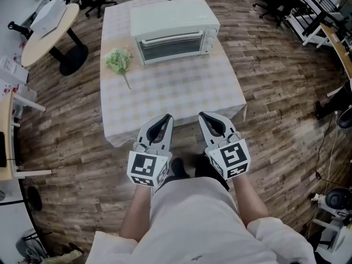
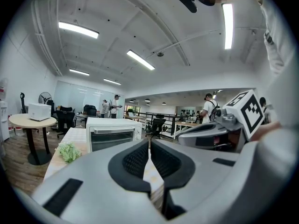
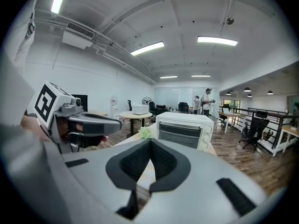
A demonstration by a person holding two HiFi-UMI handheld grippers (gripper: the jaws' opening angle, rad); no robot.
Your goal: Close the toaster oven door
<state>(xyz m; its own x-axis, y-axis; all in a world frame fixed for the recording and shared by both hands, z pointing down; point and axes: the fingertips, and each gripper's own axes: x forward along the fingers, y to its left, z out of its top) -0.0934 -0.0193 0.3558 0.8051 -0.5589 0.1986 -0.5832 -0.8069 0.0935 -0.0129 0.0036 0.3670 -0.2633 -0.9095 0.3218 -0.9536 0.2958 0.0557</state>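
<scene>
Left tongs (image 1: pixel 166 116) and right tongs (image 1: pixel 202 115) pressed together, empty, short of the tabletop (image 1: pixel 176 92); oven door (image 1: pixel 170 47) already looks shut (nothing apparently left).

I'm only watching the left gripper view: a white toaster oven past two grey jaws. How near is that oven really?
Observer: Not near. The head view shows the toaster oven at the table's far end and the left gripper back by the near edge, touching nothing.
Operator: And the other gripper's jaws? I only see its side.
Observer: The right gripper view shows the right gripper with jaws together, nothing between them.
Operator: That green clump?
Observer: From above, it's a leafy bunch lying left of the oven, apart from it, stem toward the near edge.
</scene>
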